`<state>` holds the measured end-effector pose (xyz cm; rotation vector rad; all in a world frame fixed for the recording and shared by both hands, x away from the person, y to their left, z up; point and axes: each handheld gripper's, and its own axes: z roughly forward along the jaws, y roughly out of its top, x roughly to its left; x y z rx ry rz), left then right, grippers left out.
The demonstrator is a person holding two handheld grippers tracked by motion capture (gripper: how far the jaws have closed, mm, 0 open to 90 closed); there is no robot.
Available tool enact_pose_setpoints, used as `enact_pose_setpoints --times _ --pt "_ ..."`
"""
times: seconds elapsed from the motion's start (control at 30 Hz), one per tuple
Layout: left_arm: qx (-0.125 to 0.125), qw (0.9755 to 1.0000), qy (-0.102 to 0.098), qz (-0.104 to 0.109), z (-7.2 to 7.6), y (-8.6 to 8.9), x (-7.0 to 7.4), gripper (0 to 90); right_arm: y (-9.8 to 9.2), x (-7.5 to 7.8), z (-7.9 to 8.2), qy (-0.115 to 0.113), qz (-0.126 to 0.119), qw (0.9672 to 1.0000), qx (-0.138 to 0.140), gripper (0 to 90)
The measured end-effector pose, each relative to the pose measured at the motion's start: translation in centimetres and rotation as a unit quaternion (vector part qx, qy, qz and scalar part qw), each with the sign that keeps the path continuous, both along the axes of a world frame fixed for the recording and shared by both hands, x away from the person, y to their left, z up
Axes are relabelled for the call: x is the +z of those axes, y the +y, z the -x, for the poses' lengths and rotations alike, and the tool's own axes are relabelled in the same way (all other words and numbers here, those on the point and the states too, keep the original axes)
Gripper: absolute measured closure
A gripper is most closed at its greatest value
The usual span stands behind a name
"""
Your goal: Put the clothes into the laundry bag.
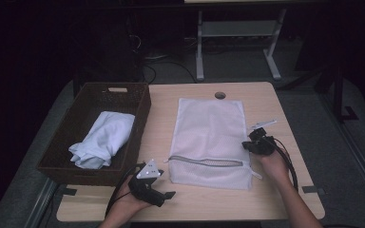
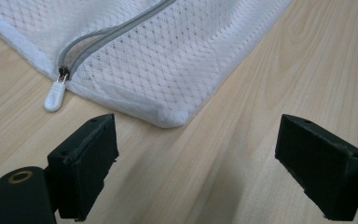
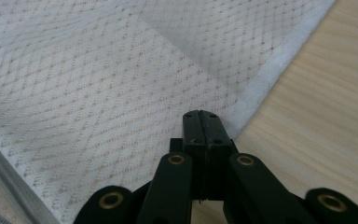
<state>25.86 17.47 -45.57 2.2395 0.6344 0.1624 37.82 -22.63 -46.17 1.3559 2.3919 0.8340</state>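
A white mesh laundry bag (image 1: 210, 141) lies flat at the centre of the wooden surface (image 1: 285, 190), its grey zipper (image 1: 205, 161) running across the lower part. The right gripper (image 1: 255, 142) sits at the bag's right edge, jaws clenched together over the mesh; whether fabric is pinched I cannot tell. The left gripper (image 1: 164, 190), lower left of the bag, is released, jaws wide apart above bare wood. A brown basket (image 1: 140, 111) holding pale cloth (image 1: 103, 139) stands at the left.

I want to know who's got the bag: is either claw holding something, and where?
Neither holds anything. The left claw stands open over the table, short of the mesh laundry bag. The right claw is shut, pressing down on the bag's edge.
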Motion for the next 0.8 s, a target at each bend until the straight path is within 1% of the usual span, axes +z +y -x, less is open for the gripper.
enact_pose_setpoints --times 0.17,0.57,0.8 --pt "-0.001 1.0000 -0.001 -0.001 0.0 0.0 0.0 12.5 -0.4 0.0 -0.1 0.000 -0.001 1.0000 -0.005 89.7" --pt "-0.001 1.0000 -0.001 -0.002 0.0 0.0 0.0 12.5 -2.1 0.0 -0.1 0.001 0.004 0.9997 -0.023 89.7" --pt "-0.001 1.0000 0.000 -0.002 0.0 0.0 0.0 12.5 -3.0 0.0 -0.1 -0.001 0.010 0.9993 -0.034 89.7"
